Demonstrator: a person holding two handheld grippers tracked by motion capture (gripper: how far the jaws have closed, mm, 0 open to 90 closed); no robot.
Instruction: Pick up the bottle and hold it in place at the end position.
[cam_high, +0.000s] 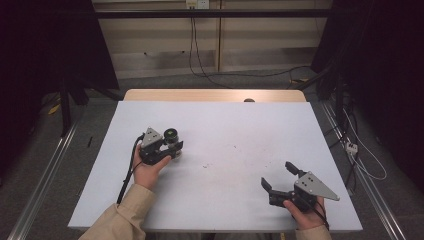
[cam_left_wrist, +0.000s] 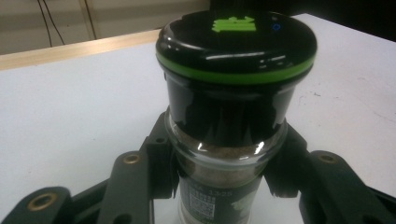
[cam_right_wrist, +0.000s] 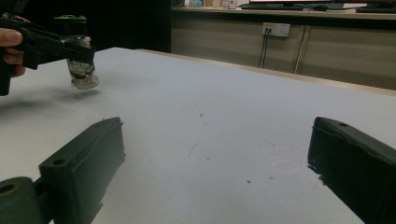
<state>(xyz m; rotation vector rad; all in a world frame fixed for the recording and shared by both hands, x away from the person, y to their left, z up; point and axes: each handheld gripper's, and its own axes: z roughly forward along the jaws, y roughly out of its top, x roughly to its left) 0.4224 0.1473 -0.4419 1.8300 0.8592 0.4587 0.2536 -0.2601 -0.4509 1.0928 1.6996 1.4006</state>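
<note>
Your left gripper (cam_high: 172, 145) is clamped on a glass spice jar (cam_left_wrist: 229, 154), 2 jaws pinching it below its black cap with the green ring (cam_left_wrist: 236, 46). The jar sits upright at the left-middle of the white table (cam_high: 225, 130); whether its base touches is unclear. Your right gripper (cam_high: 277, 175) is near right, jaws spread wide, holding nothing.

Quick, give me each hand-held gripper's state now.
Left hand-held gripper: shut on the glass spice jar with black, green-ringed lid.
Right hand-held gripper: open, holding nothing.
</note>
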